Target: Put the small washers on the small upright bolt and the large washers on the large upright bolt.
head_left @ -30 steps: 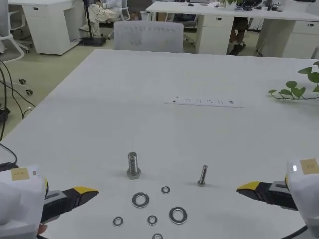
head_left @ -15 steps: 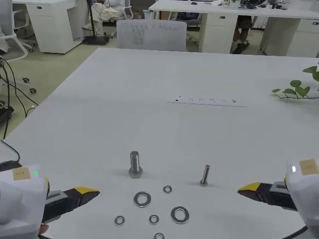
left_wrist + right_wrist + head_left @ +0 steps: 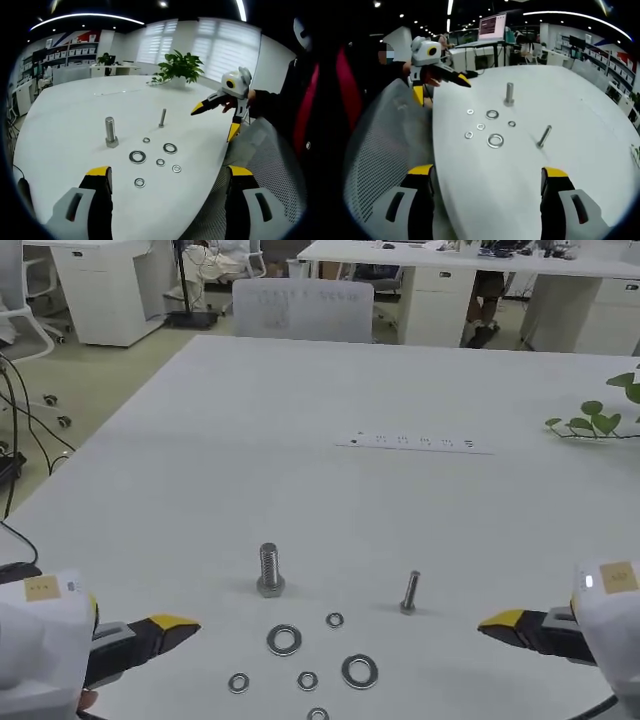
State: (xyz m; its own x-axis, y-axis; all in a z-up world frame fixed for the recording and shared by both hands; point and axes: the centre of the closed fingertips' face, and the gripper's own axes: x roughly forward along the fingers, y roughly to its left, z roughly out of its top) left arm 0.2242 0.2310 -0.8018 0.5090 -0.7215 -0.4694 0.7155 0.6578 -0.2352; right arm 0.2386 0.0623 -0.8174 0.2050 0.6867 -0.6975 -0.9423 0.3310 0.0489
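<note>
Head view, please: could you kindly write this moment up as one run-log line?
left gripper open, empty | right gripper open, empty | large bolt bare | small bolt bare | washers all loose on table

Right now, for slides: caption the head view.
Left gripper and right gripper flank silver steel washers beside large upright bolt and small upright bolt.

White table (image 3: 300,440): large bolt (image 3: 269,572), small bolt (image 3: 409,592) upright; six washers (image 3: 284,640); strip (image 3: 415,443) (probably power sockets).
</note>
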